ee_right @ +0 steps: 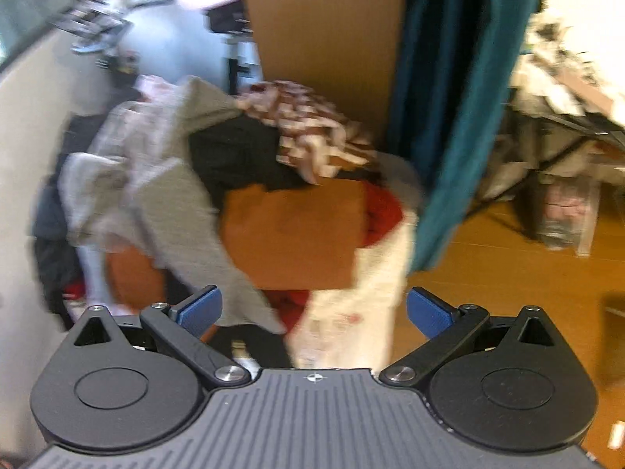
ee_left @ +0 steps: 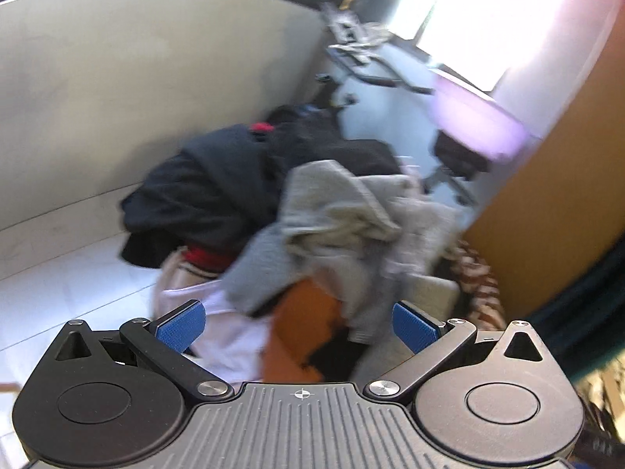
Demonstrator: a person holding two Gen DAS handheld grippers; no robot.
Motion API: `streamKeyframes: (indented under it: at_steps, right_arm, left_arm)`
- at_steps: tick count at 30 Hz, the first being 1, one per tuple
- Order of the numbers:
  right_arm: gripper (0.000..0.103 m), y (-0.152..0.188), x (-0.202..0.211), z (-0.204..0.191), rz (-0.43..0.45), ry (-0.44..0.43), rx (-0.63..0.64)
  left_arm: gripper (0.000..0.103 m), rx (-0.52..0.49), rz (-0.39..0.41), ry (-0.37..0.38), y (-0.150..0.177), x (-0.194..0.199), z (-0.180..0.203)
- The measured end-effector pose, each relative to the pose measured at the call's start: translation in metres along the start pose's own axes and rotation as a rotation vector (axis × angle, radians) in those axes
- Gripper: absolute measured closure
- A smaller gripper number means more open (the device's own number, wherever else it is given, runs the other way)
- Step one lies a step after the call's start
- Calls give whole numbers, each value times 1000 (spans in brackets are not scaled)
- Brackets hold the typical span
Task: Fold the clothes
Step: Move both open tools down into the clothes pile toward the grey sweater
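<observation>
- Our left gripper (ee_left: pixel 299 326) has its blue pads (ee_left: pixel 181 328) spread wide, nothing between them.
- Our right gripper (ee_right: pixel 314 310) is likewise spread, its pads (ee_right: pixel 427 314) clear of any cloth.
- Just ahead of both lies the clothes pile (ee_left: pixel 312 226): a grey garment (ee_right: pixel 172 179) on top, an orange piece (ee_right: pixel 293 230) under it, black clothes (ee_left: pixel 203 195) toward the wall (ee_left: pixel 117 97).
- A teal cloth (ee_right: pixel 457 117) hangs at the right, over the wooden floor (ee_right: pixel 508 273).
- Both views are blurred.
</observation>
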State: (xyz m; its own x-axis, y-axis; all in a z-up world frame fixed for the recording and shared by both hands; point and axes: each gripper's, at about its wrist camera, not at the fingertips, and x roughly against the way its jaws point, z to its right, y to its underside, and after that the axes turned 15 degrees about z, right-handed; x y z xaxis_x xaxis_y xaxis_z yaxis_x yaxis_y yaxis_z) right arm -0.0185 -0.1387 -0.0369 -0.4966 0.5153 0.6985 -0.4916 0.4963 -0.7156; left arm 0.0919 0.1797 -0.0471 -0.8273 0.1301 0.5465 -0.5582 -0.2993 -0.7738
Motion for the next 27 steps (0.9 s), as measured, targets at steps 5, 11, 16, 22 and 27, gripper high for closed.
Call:
streamKeyframes:
  at_steps: [5,11,16,22,27]
  right_arm:
    - [1,11,-4,1,-29,204,-42]
    - [1,31,-2,-17,-115,234,-89]
    - [1,34,3,-45,-107,228,-38]
    - [1,28,1,-59,-66,186,-36]
    - [1,24,-13,-61,-69,192,-40]
  left_arm:
    - [1,-23,-58,3,-8,-15,-19]
    - [1,-96,-72,11,-6,-19,-40]
    - [1,-182,-52,27,-3,-13,-57]
    - [1,-147,-75,61,-5,-13,-74]
    - [1,-111,-133,21,-5,-30,-81]
